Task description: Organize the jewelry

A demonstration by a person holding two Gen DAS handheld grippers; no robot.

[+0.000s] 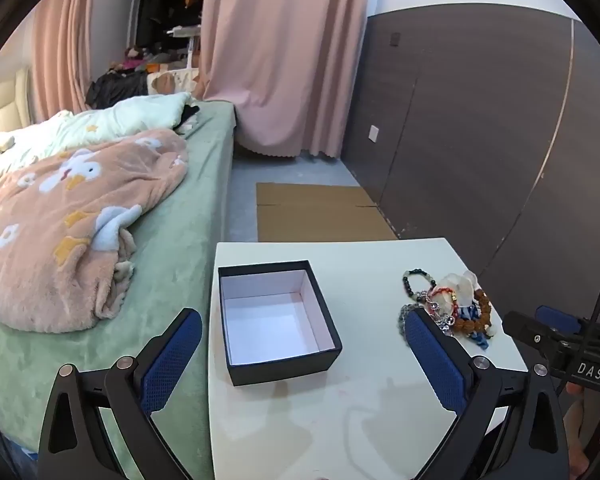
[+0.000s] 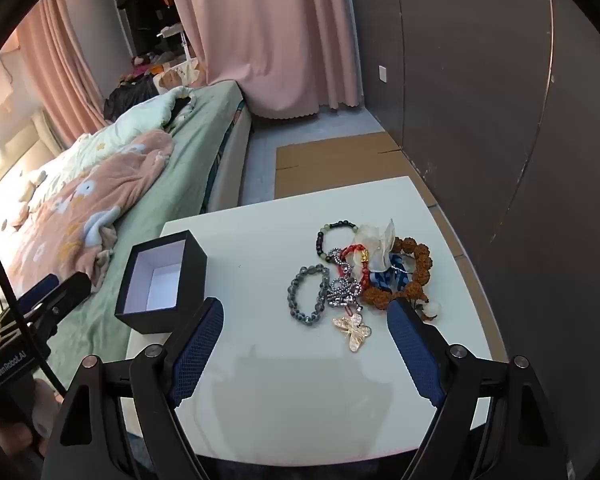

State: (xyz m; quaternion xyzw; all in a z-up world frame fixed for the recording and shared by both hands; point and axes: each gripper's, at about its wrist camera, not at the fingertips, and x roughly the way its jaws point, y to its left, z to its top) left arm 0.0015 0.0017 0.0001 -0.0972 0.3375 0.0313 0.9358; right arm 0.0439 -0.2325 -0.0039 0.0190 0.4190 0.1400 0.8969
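White table [image 2: 284,392]: box [image 2: 160,276] at left edge, jewelry pile [image 2: 360,276] right, both claws wide apart w/ nothing between.

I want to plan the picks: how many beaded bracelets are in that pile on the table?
4 clearly: grey bracelet nearest the box, green-and-black bracelet at the far edge, red bracelet in the middle, brown-seed bracelet on the right. More may hide underneath.

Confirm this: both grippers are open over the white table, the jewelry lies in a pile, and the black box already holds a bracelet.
One thing is wrong: the black box holds nothing; the left wrist view shows its white inside bare. The rest stands: the left gripper and right gripper are open over the white table, and the jewelry lies in a pile beside the box.
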